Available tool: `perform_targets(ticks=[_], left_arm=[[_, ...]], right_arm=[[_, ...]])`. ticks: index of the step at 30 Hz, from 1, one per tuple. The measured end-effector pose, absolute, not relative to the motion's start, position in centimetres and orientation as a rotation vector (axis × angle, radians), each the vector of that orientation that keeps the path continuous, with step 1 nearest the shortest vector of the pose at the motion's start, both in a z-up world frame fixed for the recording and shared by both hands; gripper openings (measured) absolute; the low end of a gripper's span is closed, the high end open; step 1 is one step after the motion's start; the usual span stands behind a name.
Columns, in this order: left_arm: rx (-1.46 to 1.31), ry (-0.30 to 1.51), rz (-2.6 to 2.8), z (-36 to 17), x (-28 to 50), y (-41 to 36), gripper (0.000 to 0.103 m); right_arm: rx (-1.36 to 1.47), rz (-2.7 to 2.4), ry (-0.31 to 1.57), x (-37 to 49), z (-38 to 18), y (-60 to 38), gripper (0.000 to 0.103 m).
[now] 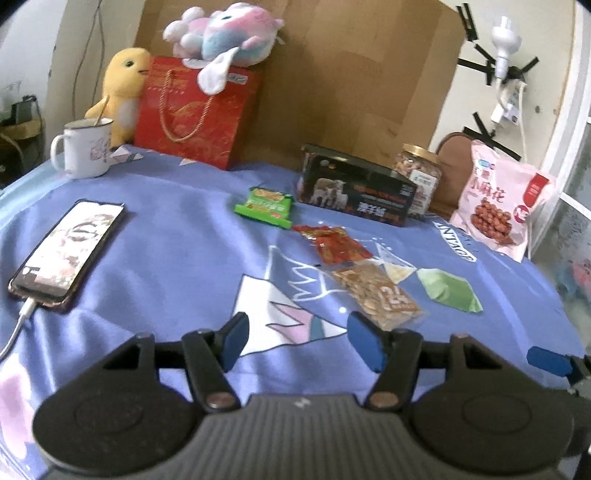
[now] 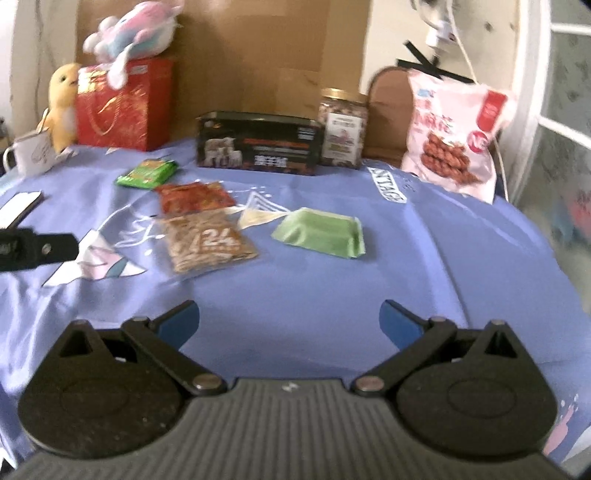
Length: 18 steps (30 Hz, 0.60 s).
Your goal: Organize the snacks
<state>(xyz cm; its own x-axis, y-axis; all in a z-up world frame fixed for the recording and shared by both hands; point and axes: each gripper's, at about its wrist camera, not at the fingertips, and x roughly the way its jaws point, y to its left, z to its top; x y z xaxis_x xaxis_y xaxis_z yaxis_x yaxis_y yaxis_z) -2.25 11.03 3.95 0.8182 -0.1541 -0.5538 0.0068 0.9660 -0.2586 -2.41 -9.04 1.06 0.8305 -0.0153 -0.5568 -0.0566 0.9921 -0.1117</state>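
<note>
One jar (image 2: 342,129) of nuts, black box (image 2: 258,142) beside it

This looks like a home, probably a bedroom or living corner. Ahead of the jaws spreads a blue printed cloth (image 1: 155,236) with a charging phone (image 1: 68,251) lying to the front left. Further off to the left stand an enamel mug (image 1: 85,149), a yellow plush duck (image 1: 123,92) and a red gift bag (image 1: 195,114) topped by a pink-and-blue plush toy (image 1: 229,31). Beyond, a cardboard sheet (image 1: 351,74) leans against the wall, and at far right plugs and cables (image 1: 508,99) are taped up, blurred.
</note>
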Motion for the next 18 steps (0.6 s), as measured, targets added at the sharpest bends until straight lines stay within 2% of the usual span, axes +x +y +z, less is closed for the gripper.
perform_targets(ticks=[18], left_arm=[[-0.298,0.657,-0.063,2.0,-2.2,12.3,0.06]], right_arm=[[-0.275,0.062,0.569,-3.4,0.7,-5.0,0.103]])
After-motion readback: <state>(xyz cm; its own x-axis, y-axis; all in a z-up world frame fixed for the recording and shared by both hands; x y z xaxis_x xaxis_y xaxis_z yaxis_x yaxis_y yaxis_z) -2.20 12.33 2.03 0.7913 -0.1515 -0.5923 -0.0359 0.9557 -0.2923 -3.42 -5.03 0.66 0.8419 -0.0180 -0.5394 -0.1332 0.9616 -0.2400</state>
